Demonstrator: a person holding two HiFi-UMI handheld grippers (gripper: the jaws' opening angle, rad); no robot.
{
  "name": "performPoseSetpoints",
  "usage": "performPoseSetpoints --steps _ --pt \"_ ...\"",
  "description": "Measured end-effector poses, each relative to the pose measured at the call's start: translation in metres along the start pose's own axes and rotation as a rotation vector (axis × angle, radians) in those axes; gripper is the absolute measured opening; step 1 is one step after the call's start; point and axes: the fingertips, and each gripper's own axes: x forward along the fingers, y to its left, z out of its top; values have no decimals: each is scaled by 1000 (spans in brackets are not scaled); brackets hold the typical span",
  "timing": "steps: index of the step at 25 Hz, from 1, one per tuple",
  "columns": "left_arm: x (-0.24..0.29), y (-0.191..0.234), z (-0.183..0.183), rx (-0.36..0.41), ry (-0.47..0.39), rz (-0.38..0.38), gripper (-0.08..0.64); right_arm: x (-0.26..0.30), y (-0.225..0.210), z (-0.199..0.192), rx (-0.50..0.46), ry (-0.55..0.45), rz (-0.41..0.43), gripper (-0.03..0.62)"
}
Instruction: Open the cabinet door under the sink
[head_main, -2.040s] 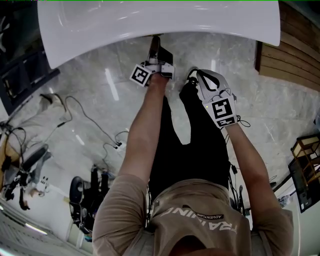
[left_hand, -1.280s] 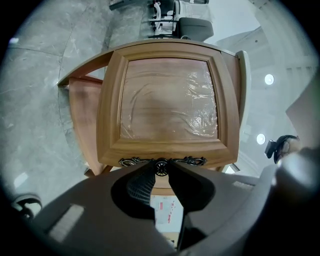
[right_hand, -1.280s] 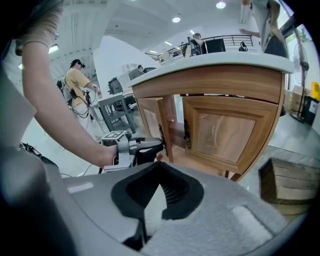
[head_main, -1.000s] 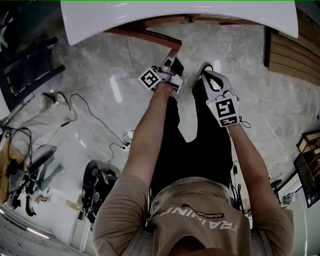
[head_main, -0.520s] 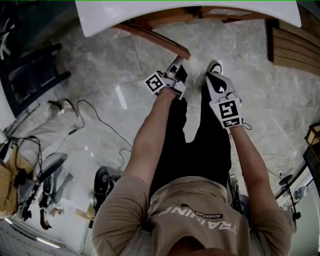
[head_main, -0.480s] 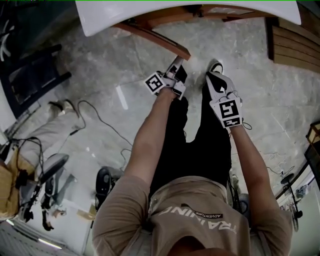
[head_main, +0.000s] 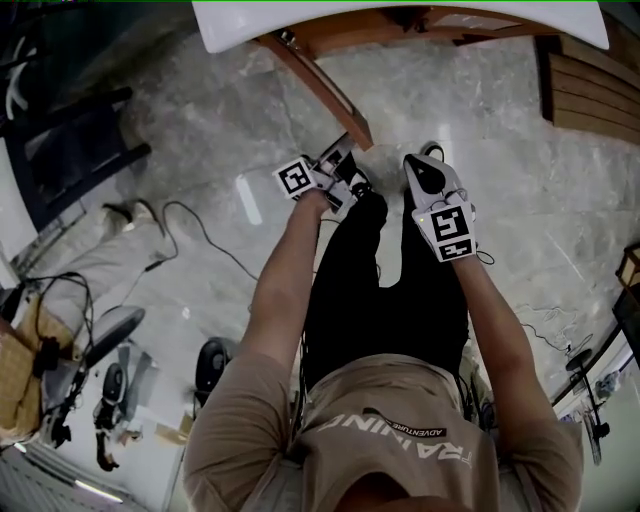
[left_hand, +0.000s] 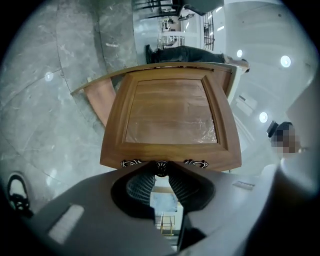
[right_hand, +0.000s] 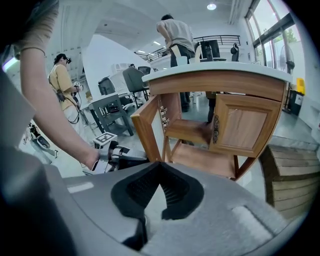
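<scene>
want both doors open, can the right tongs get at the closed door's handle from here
Probably yes: the right tongs hold nothing and face the closed door, with nothing standing between them and its handle.

Ahead of our left claw (left_hand: 161, 173) we see door (left_hand: 170, 120) in satin-varnished wood w/ glossy clear film on panel. Its knob (left_hand: 161, 165) at claw tips: dark ornate metal. Claw pads (left_hand: 140, 186) ribbed matt black; floor (left_hand: 45, 125) beside claw polished grey stone.
</scene>
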Motion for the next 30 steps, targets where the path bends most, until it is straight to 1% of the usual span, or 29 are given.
performPoseSetpoints --steps 3,5,8,10,13,15,17,20,21,22,23,26,28,30 --pt "-16 2 5 20 70 28 97 4 4 5 -3 -2 8 2" --pt "-25 0 8 35 87 26 97 4 7 4 -11 5 9 2" --pt "-43 0 15 33 66 24 97 6 12 2 -18 17 8 2" --pt "-58 3 22 49 52 37 94 7 17 1 -19 23 13 2" --pt "-75 6 32 86 66 57 94 9 24 -2 -26 33 22 2" --pt "-85 6 38 83 72 73 94 8 29 -2 -32 32 27 2" --pt "-97 5 45 70 49 85 96 8 35 0 -36 30 34 2" --pt "-111 4 50 83 10 105 98 9 41 5 -46 30 46 2" --pt "-113 5 46 85 15 113 98 9 42 7 -49 29 50 2" --pt "-116 6 39 82 24 119 43 9 43 9 -53 28 52 2" --pt "-120 7 31 71 29 122 14 8 44 11 -57 26 54 2" --pt "-134 10 6 42 -2 134 14 2 45 18 -72 18 54 2" --pt "-146 11 -11 26 -36 160 14 -5 47 20 -77 18 53 2" --pt "-152 7 -34 -22 -58 171 14 -14 49 21 -84 23 56 2"
